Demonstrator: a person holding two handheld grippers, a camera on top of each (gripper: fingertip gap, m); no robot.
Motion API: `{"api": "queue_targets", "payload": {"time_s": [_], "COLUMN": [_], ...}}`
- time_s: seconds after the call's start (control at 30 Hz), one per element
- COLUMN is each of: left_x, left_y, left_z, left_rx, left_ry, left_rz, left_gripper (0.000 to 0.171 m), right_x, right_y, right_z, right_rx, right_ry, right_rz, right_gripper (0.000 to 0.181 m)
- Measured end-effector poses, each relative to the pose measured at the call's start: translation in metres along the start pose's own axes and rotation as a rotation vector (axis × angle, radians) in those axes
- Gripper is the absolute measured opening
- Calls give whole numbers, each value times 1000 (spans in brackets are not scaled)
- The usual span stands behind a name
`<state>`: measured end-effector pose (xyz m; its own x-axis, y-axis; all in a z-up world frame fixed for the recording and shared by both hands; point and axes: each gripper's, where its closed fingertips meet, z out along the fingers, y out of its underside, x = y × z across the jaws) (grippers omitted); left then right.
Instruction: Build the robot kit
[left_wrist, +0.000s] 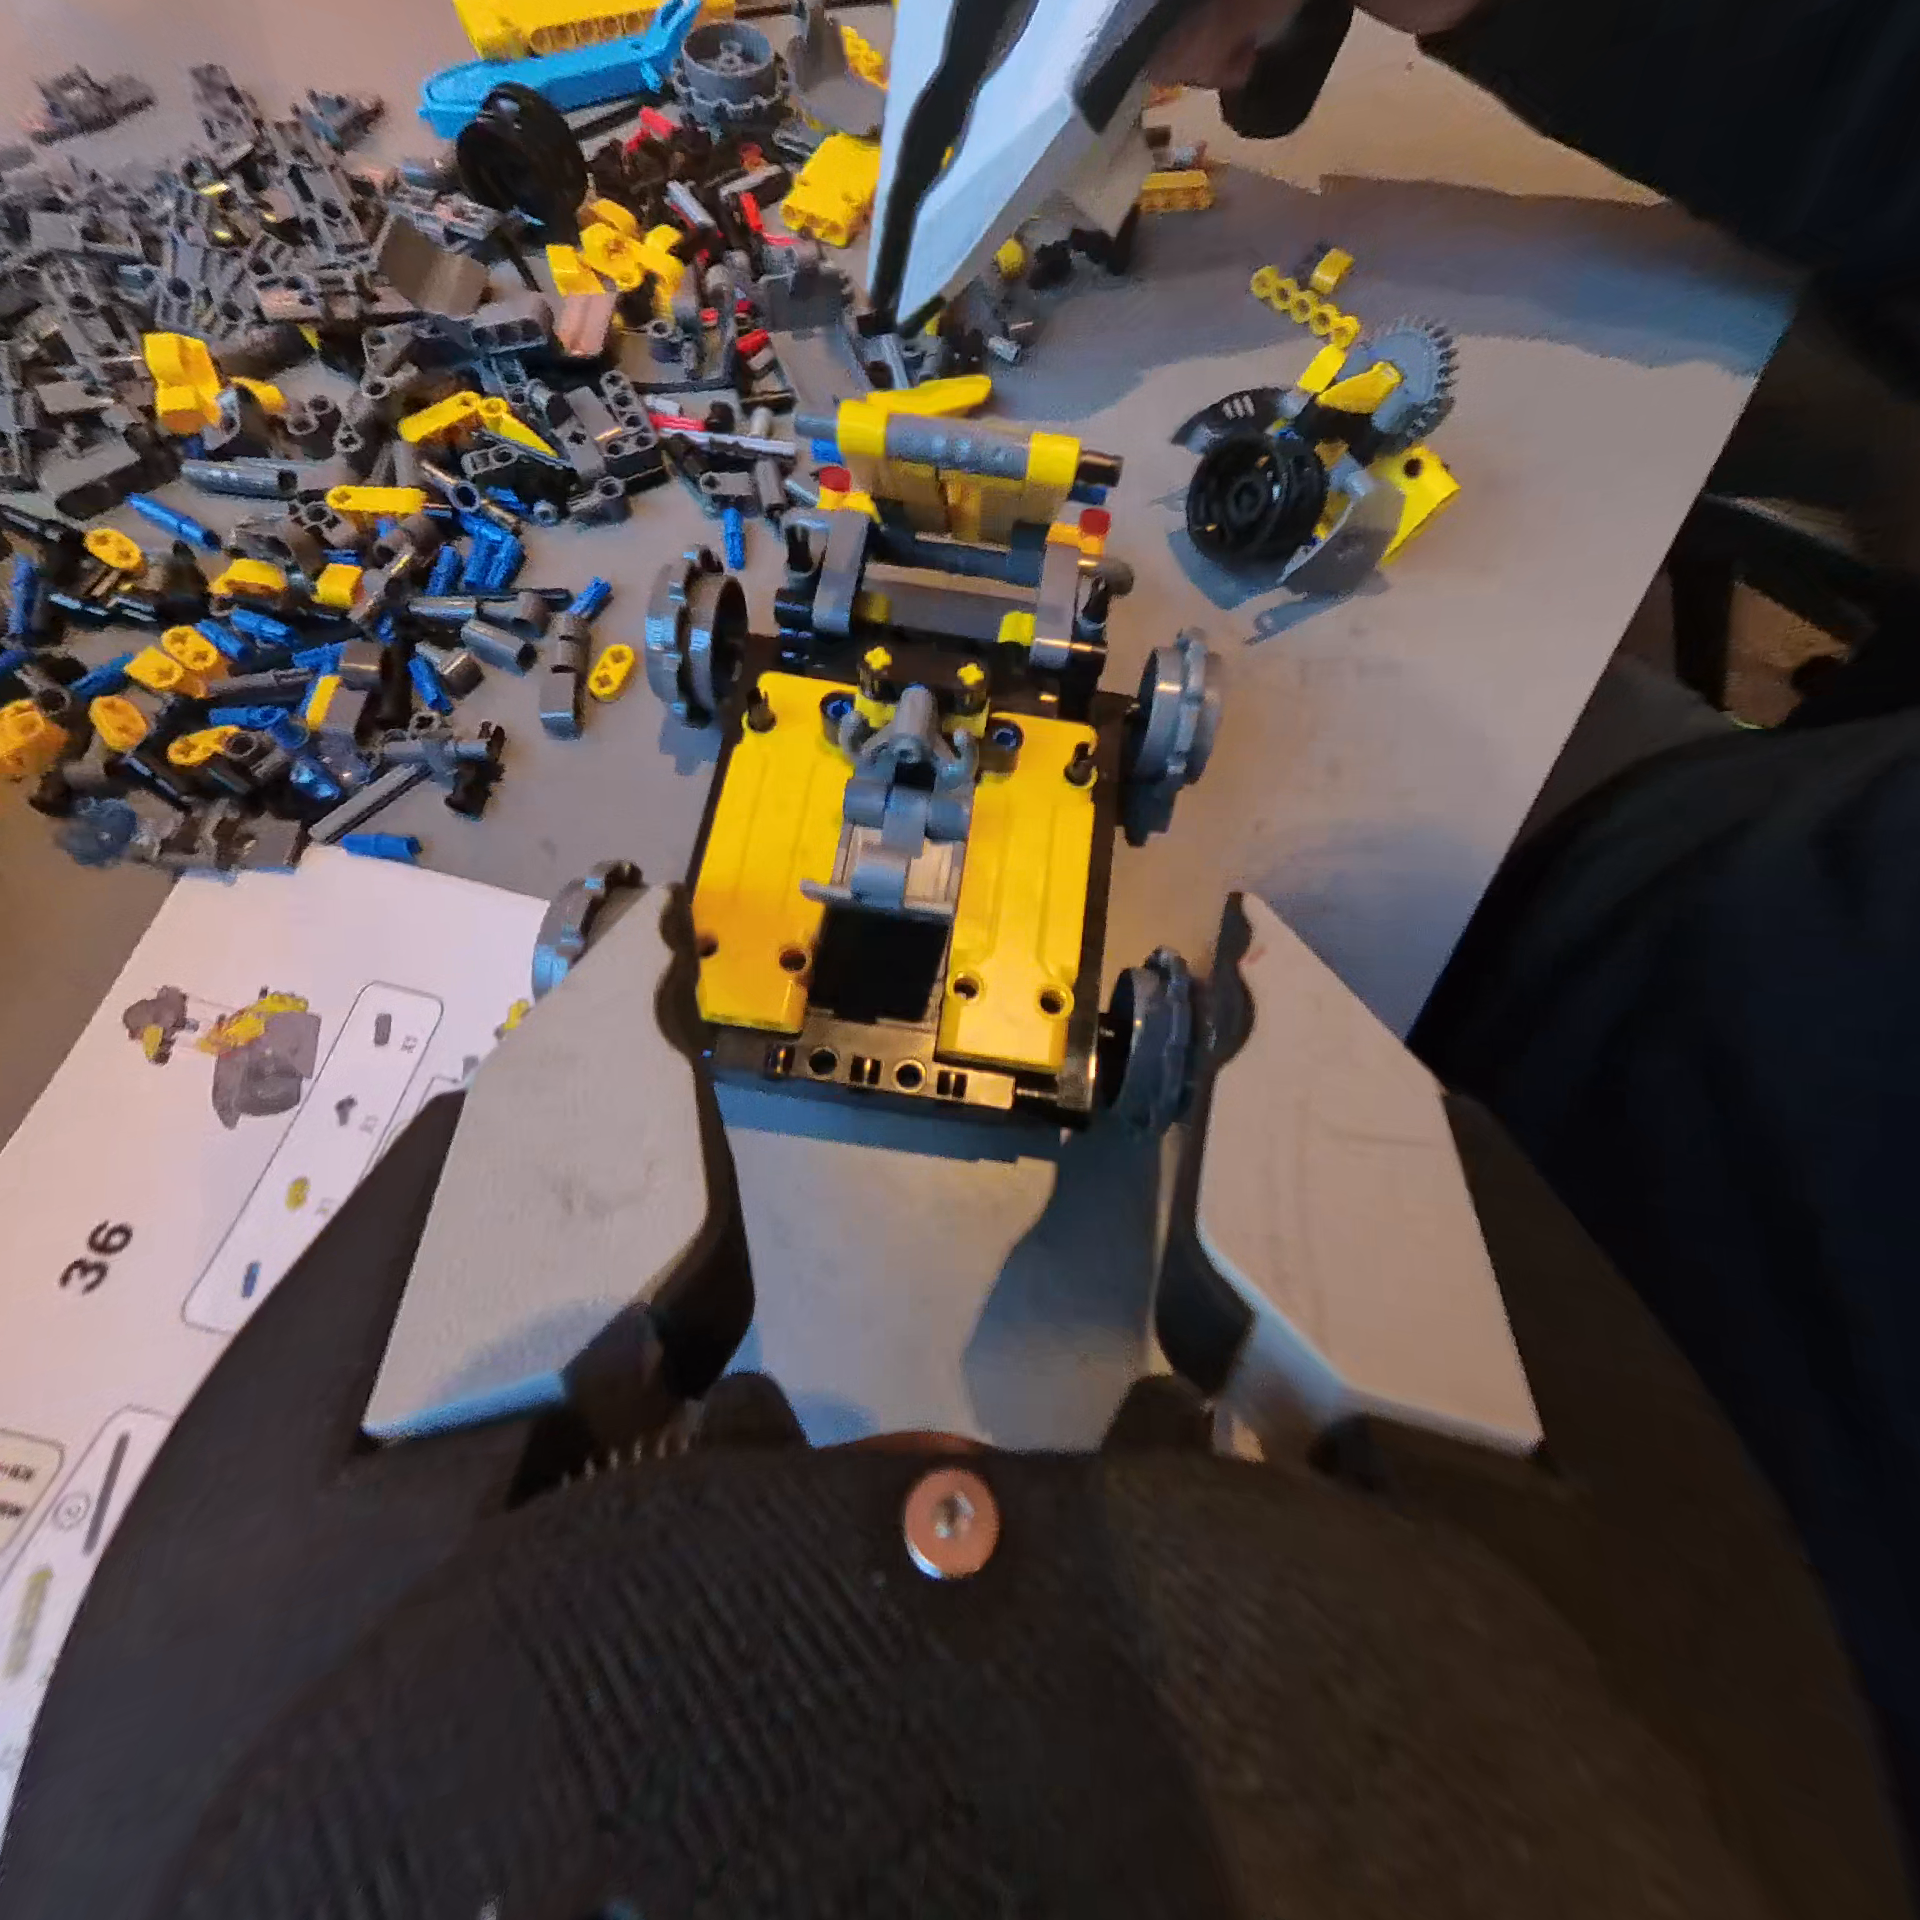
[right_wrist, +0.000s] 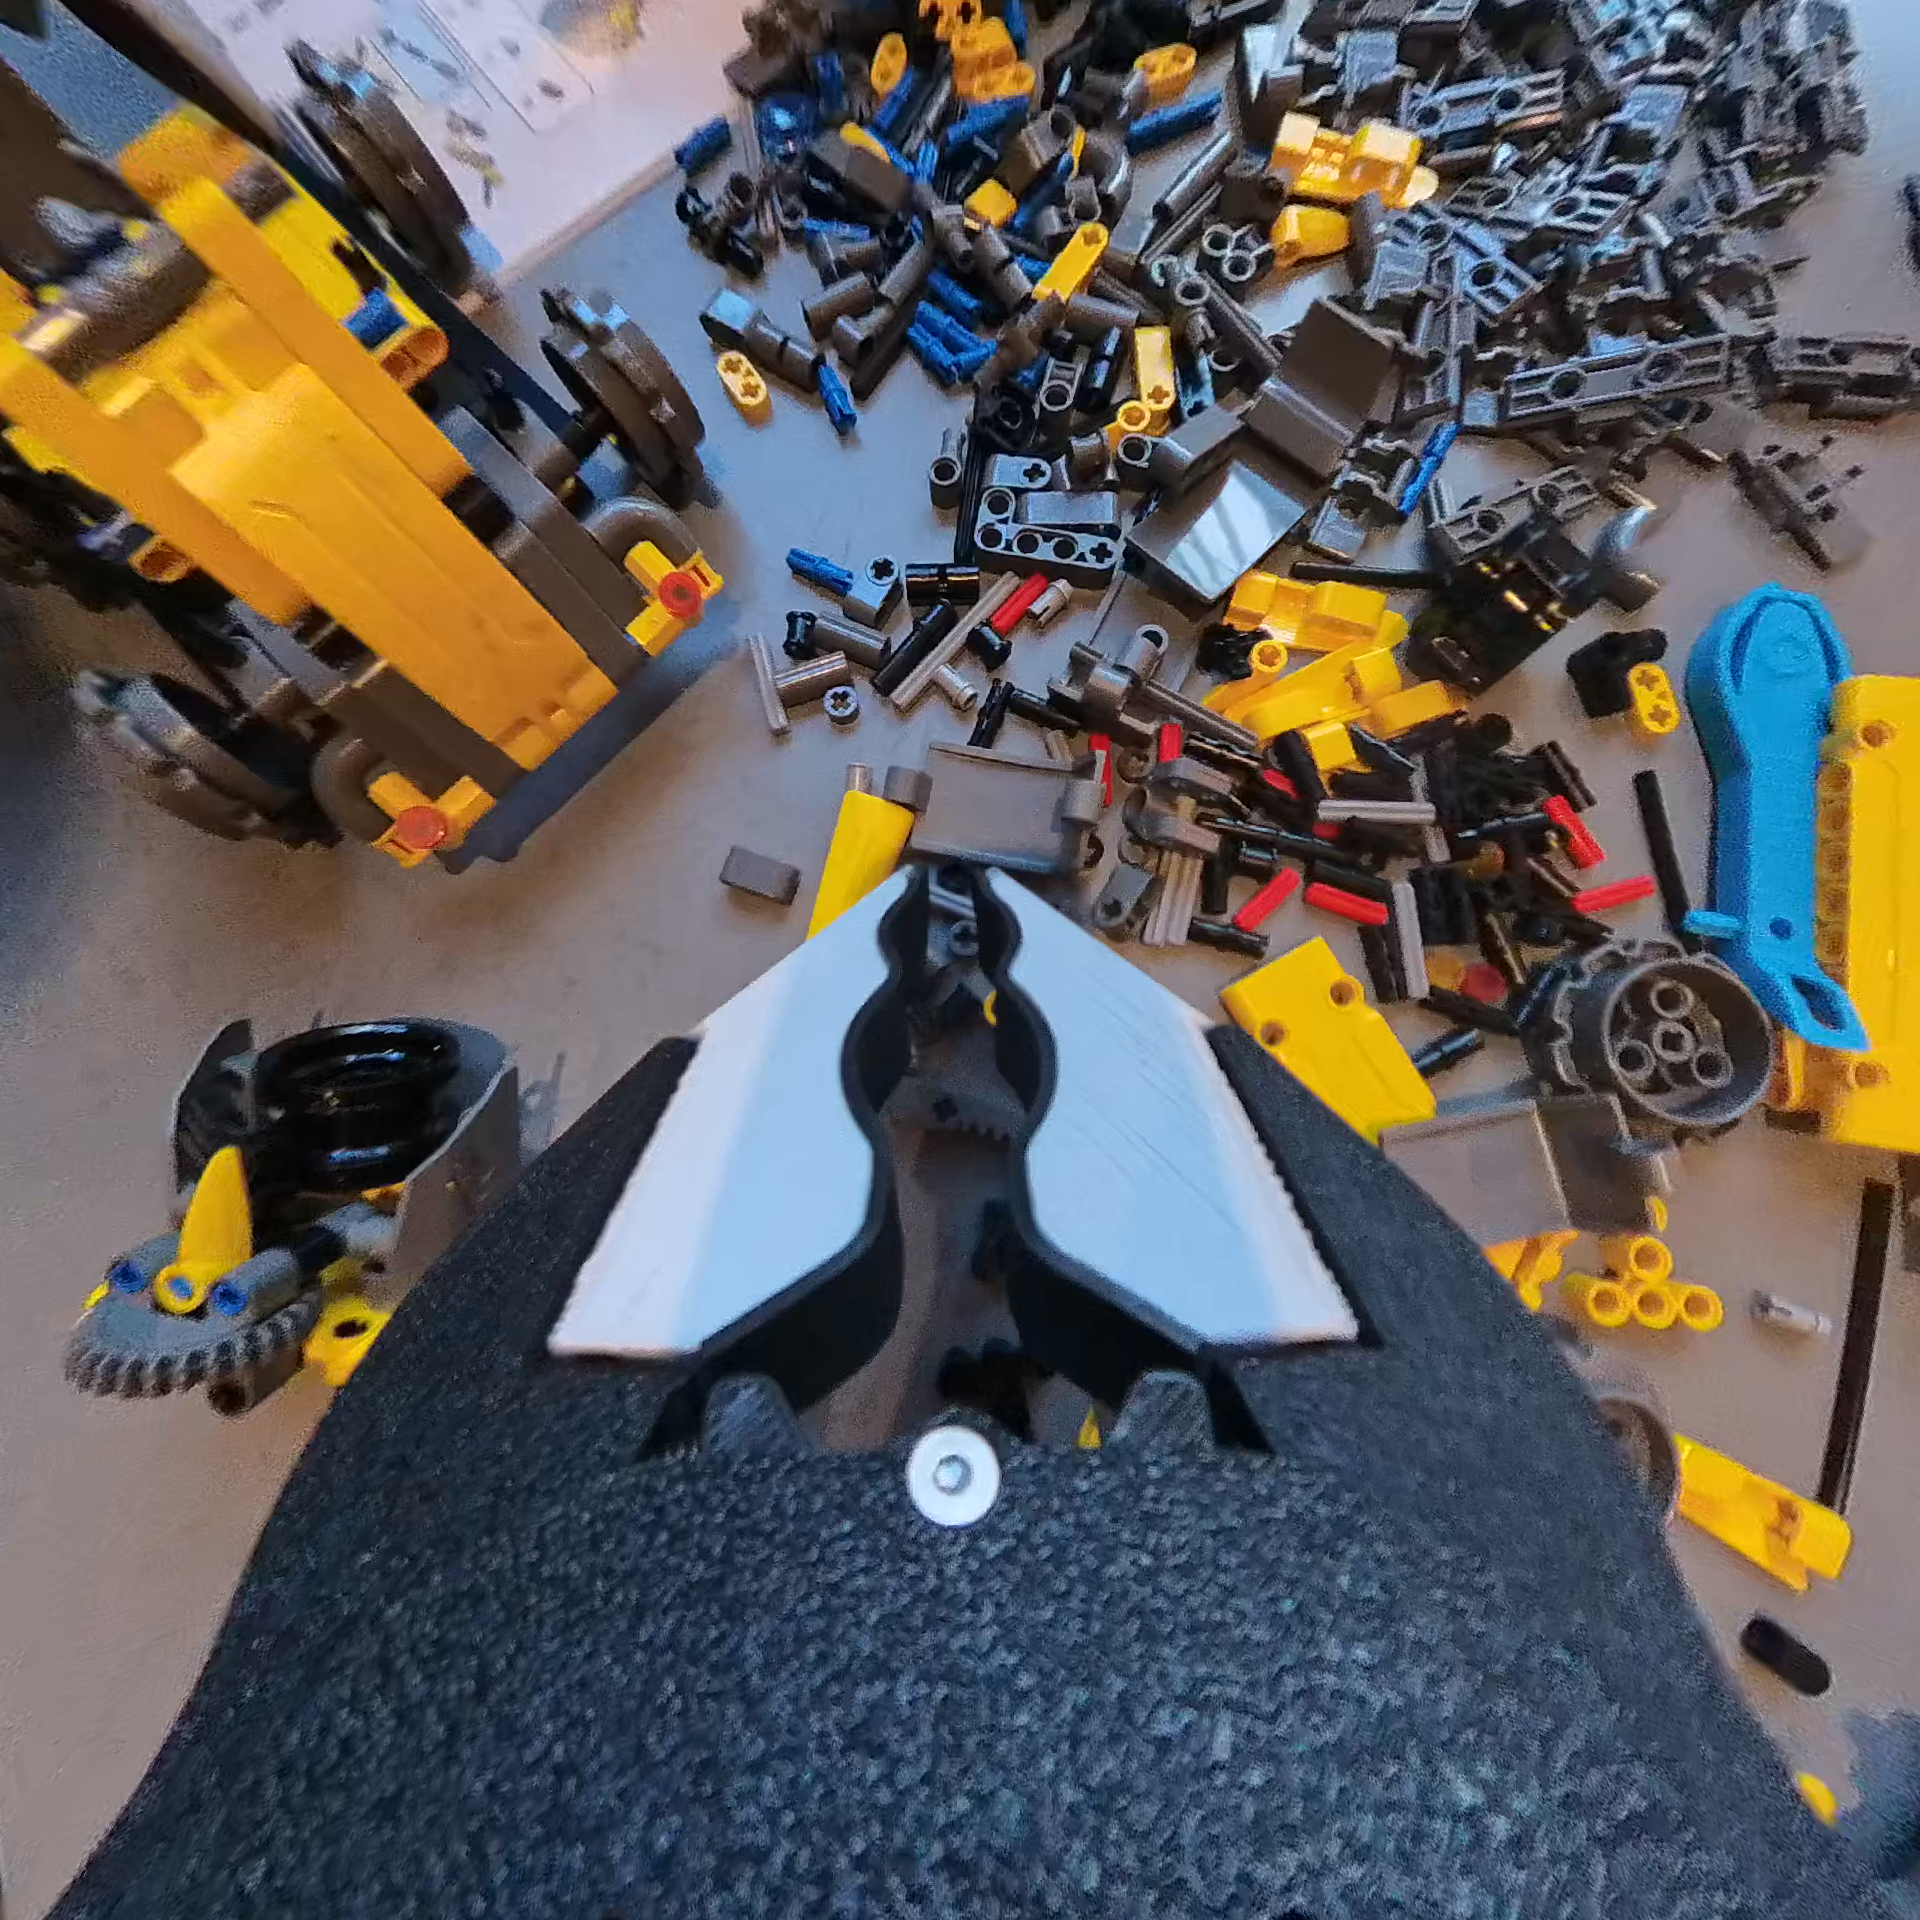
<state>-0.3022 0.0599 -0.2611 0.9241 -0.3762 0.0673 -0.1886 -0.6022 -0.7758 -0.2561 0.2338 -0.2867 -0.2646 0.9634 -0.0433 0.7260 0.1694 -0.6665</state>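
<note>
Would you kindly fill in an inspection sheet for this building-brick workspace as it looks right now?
Surface: grey table, crowded on one side.
Job's things: yellow and black vehicle model standing on the table; open instruction booklet beside it.
Clutter: loose brick pile; blue tool; small wheel and gear subassembly.
Grippers: left gripper open around the model's near end; right gripper pinching a small grey piece at the pile.
Cables: nothing seen.
Surroundings: dark, unclear.

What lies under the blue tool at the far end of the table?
The blue tool lies partly on a big yellow block, with its forked end beside a grey wheel hub. What is beneath the block is covered.
</note>
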Motion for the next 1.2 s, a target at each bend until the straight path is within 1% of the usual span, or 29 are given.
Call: {"api": "queue_targets", "payload": {"time_s": [0.07, 0.17, 0.27, 0.43, 0.63, 0.7, 0.77, 0.87, 0.93, 1.03, 1.1, 1.2], "left_x": [0, 2, 1, -4, -7, -7, -8, -8, -7, -8, -7, -5], "left_y": [3, 2, 0, -5, 0, 0, -1, 3, 7, 15, 15, 13], "left_z": [-1, -5, -9, -19, -22, -23, -23, -21, -19, -15, -14, -13], "left_rx": [8, 26, 43, 96, 111, 117, 124, 117, 103, 53, 52, 56], "left_ry": [-21, -14, -11, -10, -6, -8, -13, -6, 9, -2, -1, 3], "left_rz": [-1, -7, -2, -17, -41, -37, -33, -44, -47, -31, -21, -25], "left_gripper": [97, 97, 97, 95, 92, 91, 91, 92, 93, 98, 97, 97], "right_x": [2, 1, 4, -1, -2, -5, -5, -7, -8, -10, -14, -25], "right_y": [0, -1, 5, 7, 7, 6, 5, 7, 17, 53, 77, 99], "right_z": [6, 9, 11, 15, 14, 10, -1, -33, -59, -87, -96, -94], "right_rx": [-29, -51, -99, -123, -121, -103, -83, -39, -18, -47, -65, -60], "right_ry": [4, -14, 4, -18, -14, -23, 2, 62, 94, 134, 142, 100], "right_rz": [-4, 13, 10, 24, 16, 17, 18, 27, 53, 109, 153, 201], "right_gripper": [7, 7, 8, 8, 4, 4, 4, 4, 4, 4, 4, 4]}}
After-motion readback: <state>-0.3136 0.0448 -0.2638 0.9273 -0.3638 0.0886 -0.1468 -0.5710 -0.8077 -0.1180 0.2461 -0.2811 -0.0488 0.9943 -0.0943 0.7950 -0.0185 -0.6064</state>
